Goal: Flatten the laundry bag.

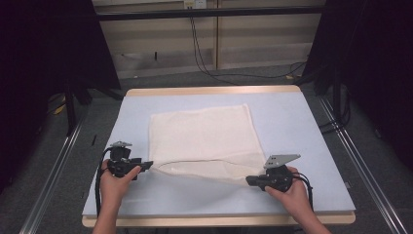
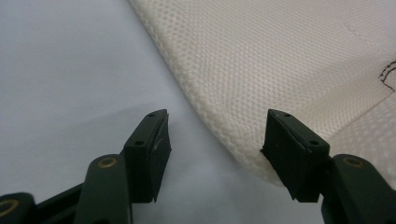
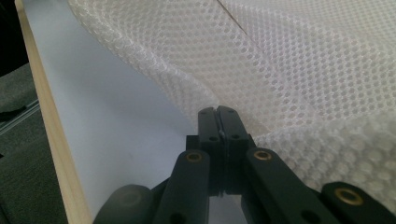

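High view: mesh cloth (image 1: 204,141) mid-table (image 1: 302,126).

A pale blue tabletop (image 1: 302,126) with a light wooden rim carries one cream mesh cloth (image 1: 204,136), spread flat around its middle and reaching toward the near edge.

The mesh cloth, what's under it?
The mesh cloth lies on the pale blue table. The right gripper lifts its near corner; whatever lies under the rest is covered.
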The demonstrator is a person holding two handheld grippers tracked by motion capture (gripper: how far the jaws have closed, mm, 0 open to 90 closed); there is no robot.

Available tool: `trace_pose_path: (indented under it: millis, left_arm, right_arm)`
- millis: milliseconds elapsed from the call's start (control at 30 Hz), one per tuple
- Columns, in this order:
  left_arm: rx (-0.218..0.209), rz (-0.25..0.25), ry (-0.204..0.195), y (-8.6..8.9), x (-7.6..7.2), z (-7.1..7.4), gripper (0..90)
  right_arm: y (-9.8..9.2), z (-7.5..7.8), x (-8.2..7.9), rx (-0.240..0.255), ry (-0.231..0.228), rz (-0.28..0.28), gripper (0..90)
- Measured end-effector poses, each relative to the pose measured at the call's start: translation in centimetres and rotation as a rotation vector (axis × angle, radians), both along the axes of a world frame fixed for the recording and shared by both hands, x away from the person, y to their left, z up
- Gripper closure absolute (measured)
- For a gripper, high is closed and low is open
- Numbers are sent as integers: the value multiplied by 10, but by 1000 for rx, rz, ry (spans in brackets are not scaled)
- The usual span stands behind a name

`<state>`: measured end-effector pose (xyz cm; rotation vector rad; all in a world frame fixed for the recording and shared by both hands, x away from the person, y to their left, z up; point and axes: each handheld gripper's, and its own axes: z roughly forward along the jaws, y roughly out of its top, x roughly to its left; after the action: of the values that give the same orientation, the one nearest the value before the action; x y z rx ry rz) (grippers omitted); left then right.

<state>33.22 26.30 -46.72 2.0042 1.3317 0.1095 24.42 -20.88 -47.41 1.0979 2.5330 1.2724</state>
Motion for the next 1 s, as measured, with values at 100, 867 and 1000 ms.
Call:
trace_pose_path:
  millis: [100,867,1000]
  left_arm:
    - [14,-3,12,-6,1,-2,421]
    - [79,43,-69,-19,40,6,863]
    - [64,49,-64,-19,42,6,862]
  right_arm:
    - [0,0,0,-1,0,0,894]
    - [9,6,0,-14,-45,38,891]
    - [11,7,-1,-19,-49,49,878]
